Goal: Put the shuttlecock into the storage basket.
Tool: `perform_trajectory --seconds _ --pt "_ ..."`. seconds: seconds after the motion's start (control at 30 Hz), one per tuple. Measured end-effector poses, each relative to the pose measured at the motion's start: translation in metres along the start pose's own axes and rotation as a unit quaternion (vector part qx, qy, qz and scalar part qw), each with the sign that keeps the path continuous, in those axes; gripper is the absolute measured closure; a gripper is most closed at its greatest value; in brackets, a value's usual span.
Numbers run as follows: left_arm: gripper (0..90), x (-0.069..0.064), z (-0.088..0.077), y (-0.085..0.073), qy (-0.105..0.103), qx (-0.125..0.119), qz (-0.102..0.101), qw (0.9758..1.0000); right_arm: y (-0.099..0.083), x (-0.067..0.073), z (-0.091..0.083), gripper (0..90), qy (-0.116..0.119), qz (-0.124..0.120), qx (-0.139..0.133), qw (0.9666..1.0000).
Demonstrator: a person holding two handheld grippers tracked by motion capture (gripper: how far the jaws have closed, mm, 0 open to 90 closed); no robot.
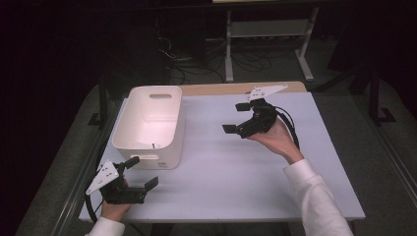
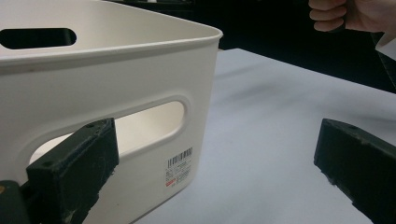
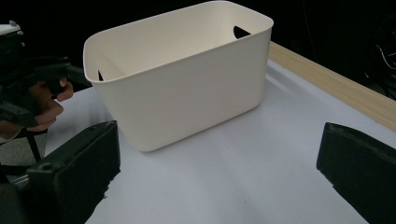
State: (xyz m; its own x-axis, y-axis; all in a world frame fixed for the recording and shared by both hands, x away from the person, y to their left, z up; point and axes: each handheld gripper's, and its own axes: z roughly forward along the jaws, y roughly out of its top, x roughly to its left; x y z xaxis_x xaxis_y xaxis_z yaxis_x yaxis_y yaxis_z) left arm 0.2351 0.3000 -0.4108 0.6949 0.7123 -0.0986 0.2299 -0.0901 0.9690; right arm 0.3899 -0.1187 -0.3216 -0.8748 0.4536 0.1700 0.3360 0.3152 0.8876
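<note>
A white plastic bin point(image 1: 179, 129) with handle slots stands on the left half of the table, and I see nothing inside it. My left gripper point(image 1: 143, 172) is open near the front left corner, just in front of the bin's near wall point(image 2: 116, 79). One jaw sits by the handle slot, and nothing is between the jaws. My right gripper point(image 1: 235, 118) is open and empty, held above the table to the right of the bin and pointing at it. In the right gripper view the bin point(image 3: 187, 88) stands ahead of the open right gripper point(image 3: 219, 172).
The pale table top point(image 1: 236, 167) stretches to the right of the bin, with a wooden strip point(image 1: 221, 88) along its far edge. A white frame stand point(image 1: 268, 34) and cables point(image 1: 196, 64) lie on the dark floor behind the table.
</note>
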Motion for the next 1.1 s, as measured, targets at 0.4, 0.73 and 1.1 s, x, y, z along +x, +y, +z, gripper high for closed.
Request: perform_trajectory --seconds 0.4,0.73,1.1 --pt "0.0 0.001 -0.001 0.0 0.001 0.002 0.004 1.0 -0.018 0.0 -0.022 0.0 -0.009 0.005 -0.033 0.9994" --pt "0.0 0.0 0.0 0.0 0.002 0.002 0.001 1.0 -0.036 -0.002 -0.036 0.0 -0.03 0.012 -0.042 0.9986" --pt "0.0 0.001 -0.002 0.0 0.007 0.003 0.006 1.0 -0.051 -0.001 -0.047 0.0 -0.049 0.013 -0.047 0.9976"
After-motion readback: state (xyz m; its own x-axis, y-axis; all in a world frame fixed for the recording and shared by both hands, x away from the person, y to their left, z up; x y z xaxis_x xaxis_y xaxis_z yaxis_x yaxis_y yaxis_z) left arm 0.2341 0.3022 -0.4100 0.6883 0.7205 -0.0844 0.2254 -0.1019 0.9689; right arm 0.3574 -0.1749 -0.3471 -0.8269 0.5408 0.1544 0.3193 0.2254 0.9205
